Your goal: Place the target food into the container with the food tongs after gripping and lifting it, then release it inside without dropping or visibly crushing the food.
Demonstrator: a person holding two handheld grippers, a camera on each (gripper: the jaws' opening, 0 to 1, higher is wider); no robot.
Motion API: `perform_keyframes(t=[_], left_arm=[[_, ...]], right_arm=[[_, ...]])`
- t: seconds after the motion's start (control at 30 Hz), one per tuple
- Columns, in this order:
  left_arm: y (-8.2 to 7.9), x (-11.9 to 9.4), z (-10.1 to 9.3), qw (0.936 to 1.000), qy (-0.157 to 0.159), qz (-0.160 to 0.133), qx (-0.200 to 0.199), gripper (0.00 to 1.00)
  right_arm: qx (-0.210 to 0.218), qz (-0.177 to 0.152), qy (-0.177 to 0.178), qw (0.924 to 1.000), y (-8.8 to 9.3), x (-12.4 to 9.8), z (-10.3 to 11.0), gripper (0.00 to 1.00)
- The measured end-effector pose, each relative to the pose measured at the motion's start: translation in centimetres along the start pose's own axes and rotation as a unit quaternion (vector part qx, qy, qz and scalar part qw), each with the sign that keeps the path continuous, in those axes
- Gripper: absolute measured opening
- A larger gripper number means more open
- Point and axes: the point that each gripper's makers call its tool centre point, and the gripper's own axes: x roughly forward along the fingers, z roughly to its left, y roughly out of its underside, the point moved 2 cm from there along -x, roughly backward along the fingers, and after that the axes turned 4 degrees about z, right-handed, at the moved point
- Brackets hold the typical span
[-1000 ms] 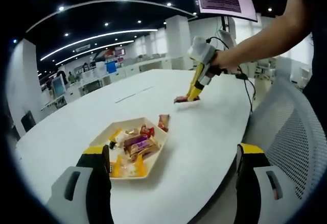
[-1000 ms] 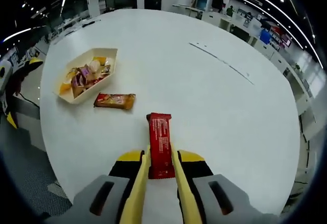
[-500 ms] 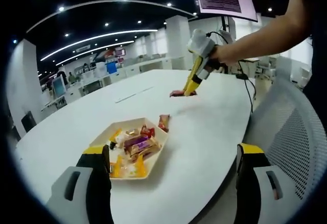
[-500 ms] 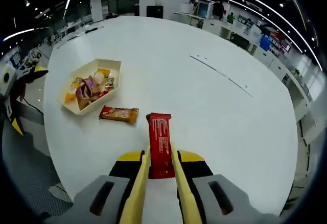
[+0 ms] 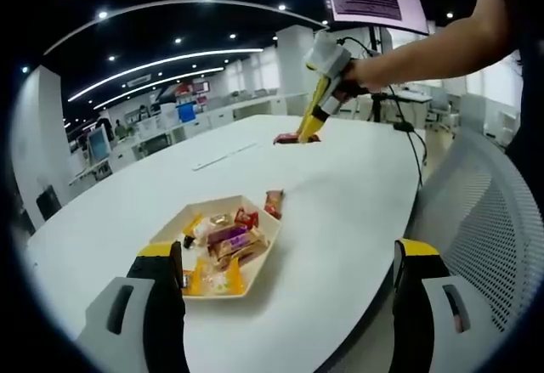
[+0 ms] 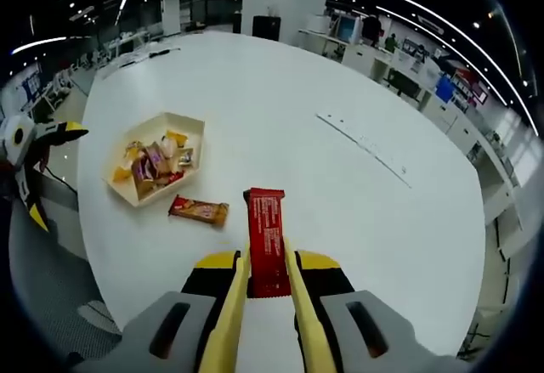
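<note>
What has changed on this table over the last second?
The right gripper has risen off the white table, lifting the red snack bar clamped between its fingers. The tray of snacks, the loose wrapped bar beside it and the open left gripper stayed put.

Each tool pairs grey moulded housings bearing slotted recesses with black jaws capped in yellow: the left tool [image 5: 285,305] has broad black jaws, the right tool [image 6: 267,292] slim yellow blades, a black cable trailing behind it.
</note>
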Motion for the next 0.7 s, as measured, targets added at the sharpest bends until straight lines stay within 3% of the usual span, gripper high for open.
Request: perform_keyframes(t=[0.47,0.7], left_arm=[[0.7,0.4,-0.8,0.9996,0.021,0.021,0.002,0.99],[0.5,0.3,-0.4,0.9998,0.012,0.018,0.005,0.99]], right_arm=[[-0.024,-0.012,-0.021,0.9994,-4.8,1.4,2.6,0.23],[-0.051,-0.015,-0.032,0.9981,-6.4,1.2,3.5,0.23]])
